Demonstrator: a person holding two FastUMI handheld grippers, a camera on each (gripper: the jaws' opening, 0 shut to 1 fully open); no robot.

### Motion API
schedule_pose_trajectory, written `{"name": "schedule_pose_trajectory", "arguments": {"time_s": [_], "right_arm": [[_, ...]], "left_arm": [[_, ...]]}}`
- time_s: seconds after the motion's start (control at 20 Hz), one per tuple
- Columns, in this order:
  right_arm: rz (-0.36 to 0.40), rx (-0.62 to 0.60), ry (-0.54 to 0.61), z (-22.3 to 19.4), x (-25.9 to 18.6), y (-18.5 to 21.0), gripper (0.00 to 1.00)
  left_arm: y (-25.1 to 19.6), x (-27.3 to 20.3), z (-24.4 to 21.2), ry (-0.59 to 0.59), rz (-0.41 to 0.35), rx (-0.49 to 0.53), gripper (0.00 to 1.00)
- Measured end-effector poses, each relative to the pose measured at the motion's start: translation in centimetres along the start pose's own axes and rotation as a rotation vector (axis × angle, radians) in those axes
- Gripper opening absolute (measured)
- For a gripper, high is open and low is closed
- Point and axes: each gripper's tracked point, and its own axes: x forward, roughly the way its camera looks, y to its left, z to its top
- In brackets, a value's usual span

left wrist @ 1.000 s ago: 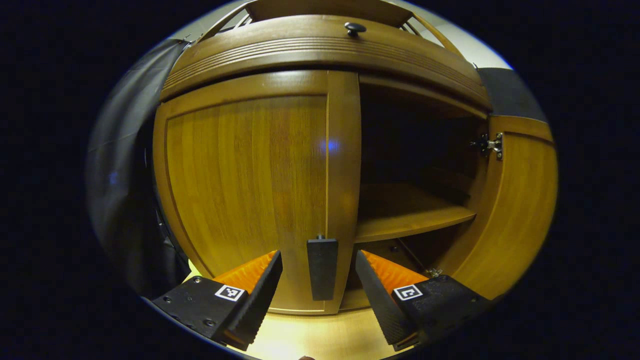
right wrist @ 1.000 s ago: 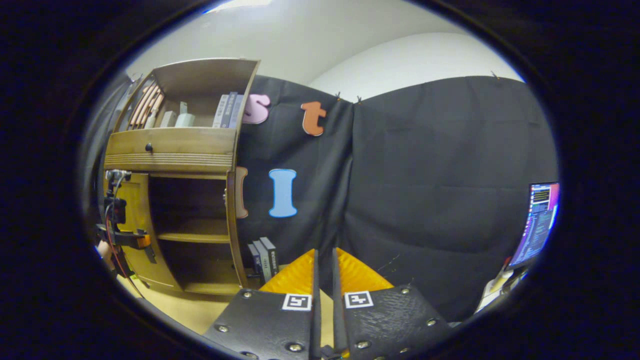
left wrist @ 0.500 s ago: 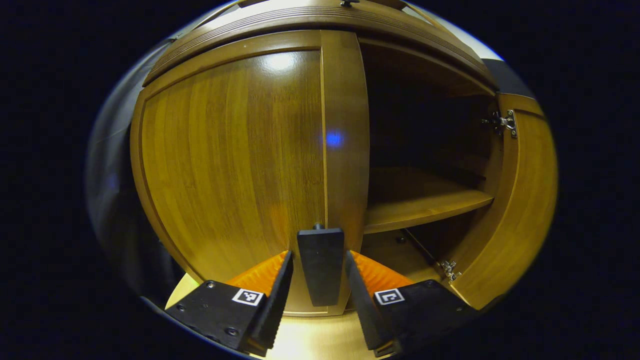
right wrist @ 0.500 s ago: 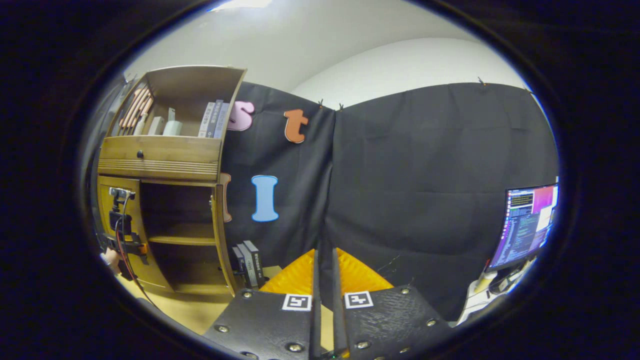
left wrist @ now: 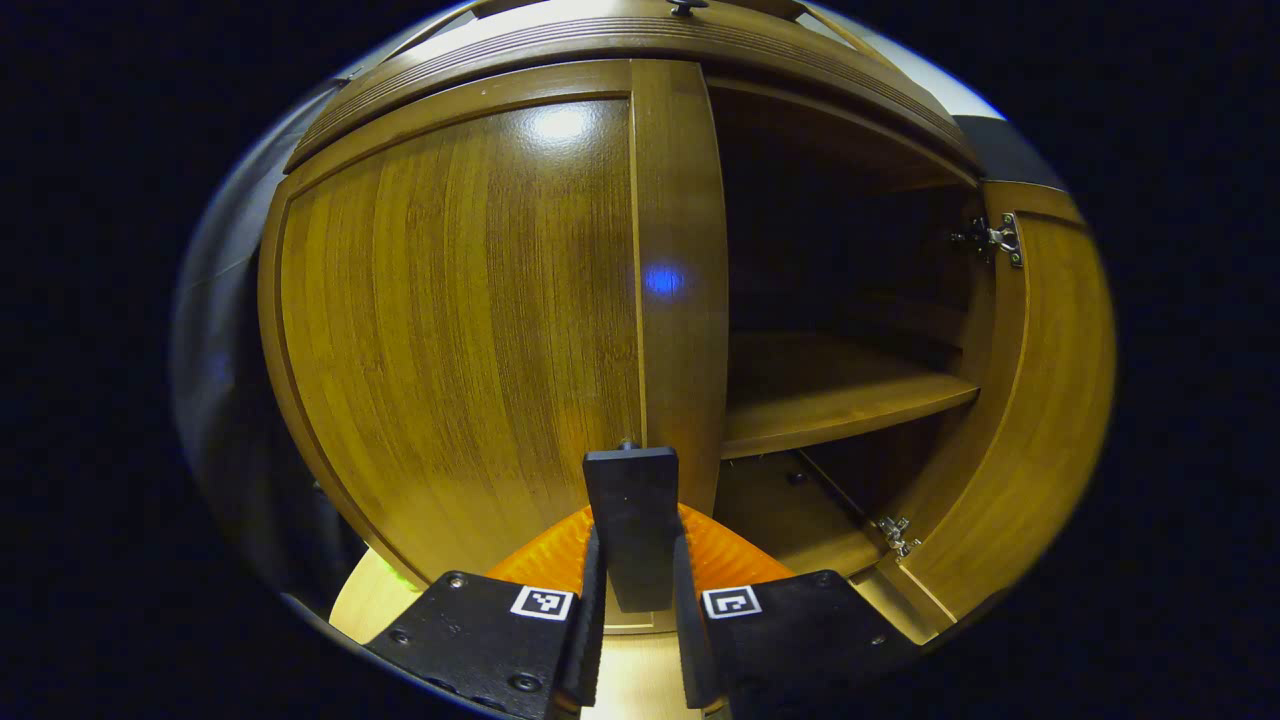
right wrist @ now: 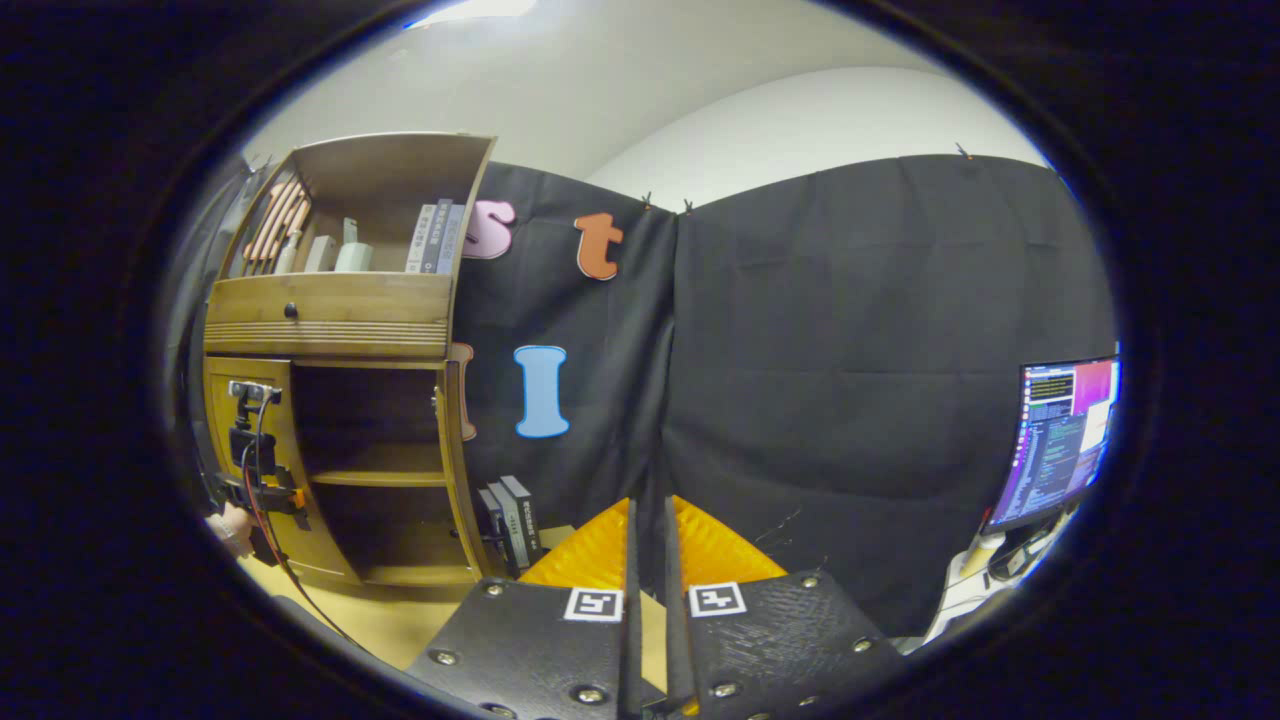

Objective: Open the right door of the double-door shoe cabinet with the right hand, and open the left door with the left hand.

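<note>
The wooden shoe cabinet's left door (left wrist: 460,320) stands closed, with a dark upright handle (left wrist: 632,500) near its inner edge. My left gripper (left wrist: 634,545) is shut on that handle, one finger pressing each side. The right door (left wrist: 1040,400) is swung wide open, showing a dark inside with a shelf (left wrist: 830,390). In the right gripper view the cabinet (right wrist: 340,400) is far off at the left, and the left gripper (right wrist: 262,480) with a hand (right wrist: 235,527) is at its left door. My right gripper (right wrist: 648,600) is shut on nothing, well away from the cabinet.
A drawer with a round knob (right wrist: 291,311) sits above the doors, below an open shelf of books (right wrist: 435,237). More books (right wrist: 510,515) stand on the floor by the open right door. A lit monitor (right wrist: 1060,440) is at the far right. The floor (right wrist: 400,620) is pale wood.
The left gripper's fingers have drawn together from open onto the left door's handle, moving slightly closer to the door. The right gripper stays shut; its view has swung a little.
</note>
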Motion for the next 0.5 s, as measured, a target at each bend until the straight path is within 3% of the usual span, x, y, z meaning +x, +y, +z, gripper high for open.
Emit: {"name": "schedule_pose_trajectory", "arguments": {"time_s": [0.5], "right_arm": [[0.153,0.003,0.007,0.1,0.6,3.8,0.1]], "left_arm": [[-0.2,0.2,0.4,-0.019,-0.021,-0.013,0.3]]}}
